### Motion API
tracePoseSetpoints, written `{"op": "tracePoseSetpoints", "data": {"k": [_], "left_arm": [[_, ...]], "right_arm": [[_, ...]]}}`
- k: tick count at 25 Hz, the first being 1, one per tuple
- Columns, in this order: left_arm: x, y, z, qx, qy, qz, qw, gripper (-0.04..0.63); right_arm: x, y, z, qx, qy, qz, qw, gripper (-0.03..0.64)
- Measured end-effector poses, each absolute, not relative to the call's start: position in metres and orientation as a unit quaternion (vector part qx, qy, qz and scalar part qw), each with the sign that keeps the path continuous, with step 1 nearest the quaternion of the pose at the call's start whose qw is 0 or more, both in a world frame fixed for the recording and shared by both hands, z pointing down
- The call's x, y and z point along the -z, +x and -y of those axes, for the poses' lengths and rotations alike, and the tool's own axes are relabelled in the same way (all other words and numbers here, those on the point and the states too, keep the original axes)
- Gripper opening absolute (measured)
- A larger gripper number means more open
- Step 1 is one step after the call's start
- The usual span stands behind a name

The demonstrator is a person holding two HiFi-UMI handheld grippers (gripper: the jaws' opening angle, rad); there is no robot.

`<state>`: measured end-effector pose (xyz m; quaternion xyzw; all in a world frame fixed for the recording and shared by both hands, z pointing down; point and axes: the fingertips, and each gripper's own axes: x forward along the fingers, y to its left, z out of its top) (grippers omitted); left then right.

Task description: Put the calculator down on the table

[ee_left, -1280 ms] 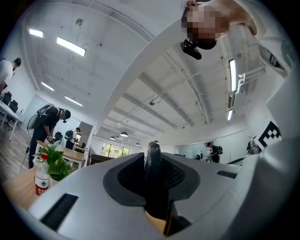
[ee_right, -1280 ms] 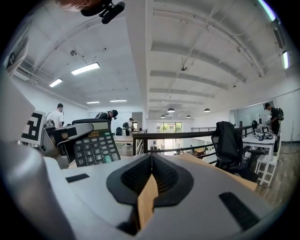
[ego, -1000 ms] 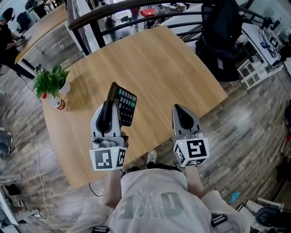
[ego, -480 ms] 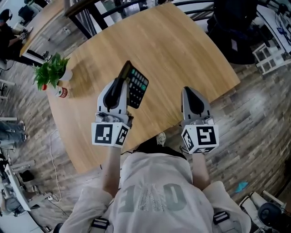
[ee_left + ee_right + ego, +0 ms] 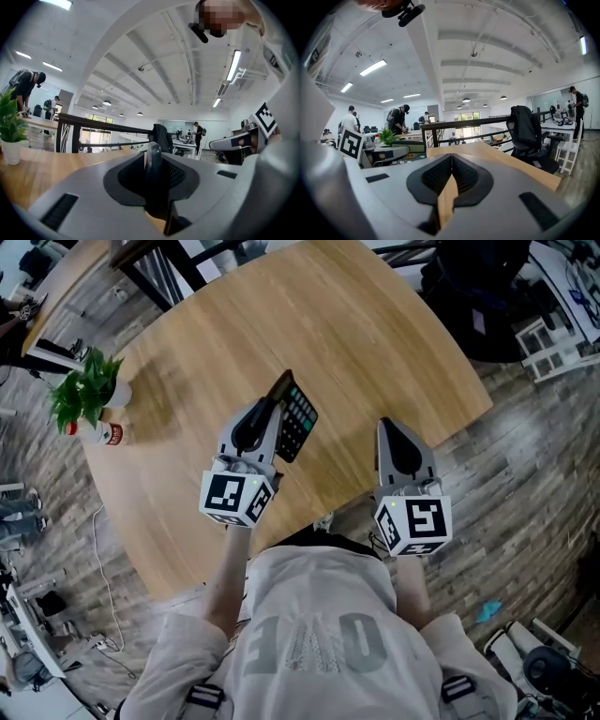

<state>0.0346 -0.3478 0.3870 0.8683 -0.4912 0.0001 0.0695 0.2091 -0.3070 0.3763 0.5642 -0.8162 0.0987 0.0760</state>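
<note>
The left gripper hangs over the middle of the table, towards its near edge. Its jaws stand partly apart, clamped on the calculator. The calculator is held on edge over the table's middle, with its dark key face turned to the right of the head view. In the left gripper view it shows as a thin upright edge pinched between the two pads. No view shows whether its lower edge meets the wood.

The right gripper sits over the table's near edge, to the right of the calculator and apart from it. Its jaws are pressed together with nothing between them, and only bare tabletop shows past the tips.

At the table's left edge stands a small white pot, which holds a leafy green plant that spreads out past the table's rim. Just beside the pot, nearer the table's near-left corner, is a small white bottle with a red label. What it holds cannot be made out.
</note>
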Motion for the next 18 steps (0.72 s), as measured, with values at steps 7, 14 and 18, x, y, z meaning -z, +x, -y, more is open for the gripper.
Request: {"op": "tracePoseSetpoints", "data": {"k": [7, 14, 18], "left_arm": [[-0.442, 0.033, 0.378, -0.018, 0.879, 0.46, 0.123, 0.078], [-0.474, 0.035, 0.388, 0.017, 0.903, 0.377, 0.207, 0.078], [-0.496, 0.036, 0.386, 0.012, 0.904, 0.354, 0.24, 0.08]], "right_arm": [[-0.405, 0.196, 0.318, -0.129, 0.546, 0.82, 0.113, 0.019], [-0.423, 0.184, 0.333, -0.136, 0.529, 0.826, 0.137, 0.02], [-0.432, 0.182, 0.337, -0.139, 0.523, 0.827, 0.153, 0.019]]}}
